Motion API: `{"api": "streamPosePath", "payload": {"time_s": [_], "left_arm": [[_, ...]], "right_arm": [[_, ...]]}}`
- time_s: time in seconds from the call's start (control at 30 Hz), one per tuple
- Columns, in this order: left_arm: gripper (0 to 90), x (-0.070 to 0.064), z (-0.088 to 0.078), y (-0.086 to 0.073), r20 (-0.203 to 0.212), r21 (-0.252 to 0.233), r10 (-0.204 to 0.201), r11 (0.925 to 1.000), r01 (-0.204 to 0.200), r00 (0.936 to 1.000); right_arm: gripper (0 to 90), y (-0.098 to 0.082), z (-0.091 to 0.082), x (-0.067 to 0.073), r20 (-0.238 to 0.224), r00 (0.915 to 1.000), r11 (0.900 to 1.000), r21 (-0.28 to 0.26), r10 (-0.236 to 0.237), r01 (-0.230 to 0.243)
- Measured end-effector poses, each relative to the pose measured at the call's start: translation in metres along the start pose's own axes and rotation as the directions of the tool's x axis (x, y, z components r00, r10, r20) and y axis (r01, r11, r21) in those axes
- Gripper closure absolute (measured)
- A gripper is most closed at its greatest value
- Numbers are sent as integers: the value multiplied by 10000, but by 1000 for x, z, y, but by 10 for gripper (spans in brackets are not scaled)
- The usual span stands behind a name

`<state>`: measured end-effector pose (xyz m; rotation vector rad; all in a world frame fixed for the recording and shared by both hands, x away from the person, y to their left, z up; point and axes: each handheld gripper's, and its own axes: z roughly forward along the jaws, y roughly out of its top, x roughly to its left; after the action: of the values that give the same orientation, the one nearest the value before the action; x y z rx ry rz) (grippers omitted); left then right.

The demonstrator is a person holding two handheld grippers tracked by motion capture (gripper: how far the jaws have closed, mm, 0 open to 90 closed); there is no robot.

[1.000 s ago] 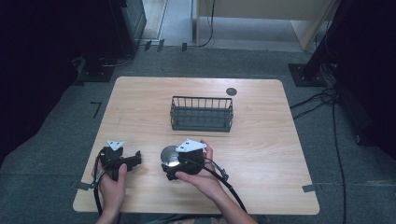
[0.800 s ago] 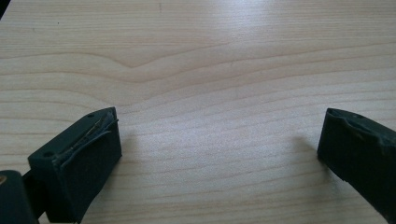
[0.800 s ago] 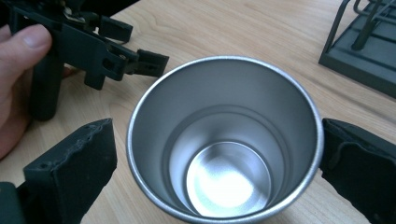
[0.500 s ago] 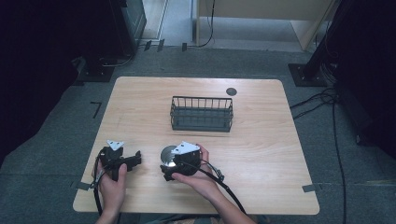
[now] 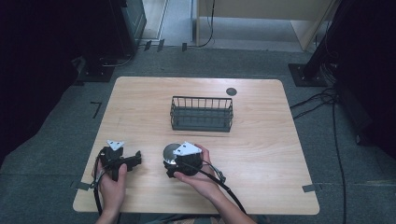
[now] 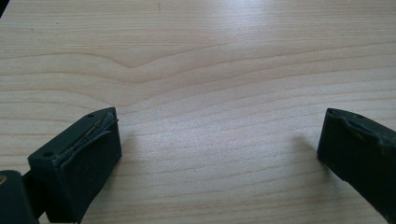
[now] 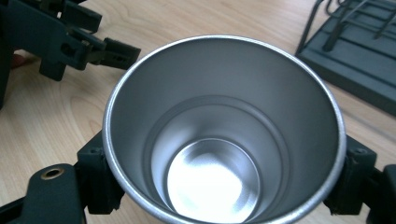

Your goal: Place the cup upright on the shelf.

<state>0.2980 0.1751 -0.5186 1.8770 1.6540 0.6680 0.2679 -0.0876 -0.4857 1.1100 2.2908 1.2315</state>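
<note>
A shiny steel cup [image 7: 224, 93] stands upright on the wooden table [image 5: 261, 140], with its empty inside showing in the right gripper view. My right gripper [image 7: 224, 179] is shut on the cup, one black jaw pressing each side of its wall. In the high view the cup [image 5: 170, 151] shows at the front middle of the table, partly under the right gripper [image 5: 172, 159] and the hand. My left gripper [image 5: 134, 161] rests at the front left, a short way from the cup. Its jaws [image 6: 219, 154] stand open over bare wood with nothing between them.
A black wire basket [image 5: 201, 114] stands empty at the table's middle, beyond the cup; its corner shows as the basket [image 7: 355, 51] in the right gripper view. A small dark round mark [image 5: 230, 91] lies near the far edge. Cables trail off the front edge.
My right gripper has shifted slightly left and toward the front edge with the cup in it. The left gripper has stayed put.
</note>
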Motion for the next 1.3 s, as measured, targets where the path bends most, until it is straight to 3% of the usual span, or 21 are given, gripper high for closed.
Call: {"api": "streamPosePath", "payload": {"time_s": [1.3], "left_arm": [[0,0,0,0,8,7,16,10000,-16,10000]], "right_arm": [[183,27,-52,-56,861,9955,9974,-628,408,-354]]}}
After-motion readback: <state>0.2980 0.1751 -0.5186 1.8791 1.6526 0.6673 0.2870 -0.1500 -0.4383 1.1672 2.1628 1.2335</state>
